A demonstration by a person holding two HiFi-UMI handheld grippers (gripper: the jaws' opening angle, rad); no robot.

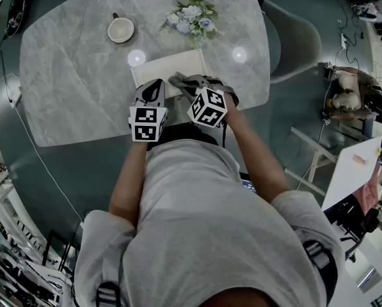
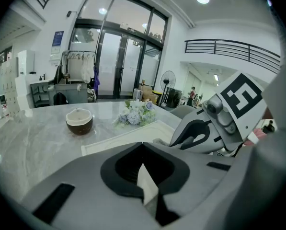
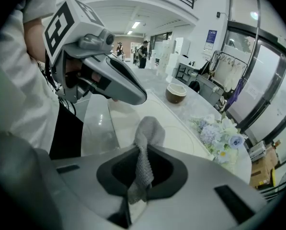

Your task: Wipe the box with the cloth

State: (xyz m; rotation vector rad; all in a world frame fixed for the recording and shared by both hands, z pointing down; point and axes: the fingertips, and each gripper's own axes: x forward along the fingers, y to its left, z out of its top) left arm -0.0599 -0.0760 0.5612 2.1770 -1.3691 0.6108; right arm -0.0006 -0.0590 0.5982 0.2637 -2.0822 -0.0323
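Looking down in the head view, I see the cream box [image 1: 171, 64] lying flat at the middle of the table's [image 1: 69, 88] near edge. Both claws are over its near side, the left gripper [image 1: 153, 86] at its near-left corner and the right gripper [image 1: 184, 83] just beside it, with the grey cloth [image 1: 176, 78] on the box. A bowl [image 1: 121, 29] and flowers [image 1: 192, 19] stand towards the far edge.

In the left gripper view, my left jaws are clenched, with a thin cream sliver pinched between them that looks like the box's near rim. The box top stretches ahead, with the other claw close on the right.

In the right gripper view, my right jaws are clamped on the cloth. A bunched fold of it stands up past the tips, above the box's pale top.
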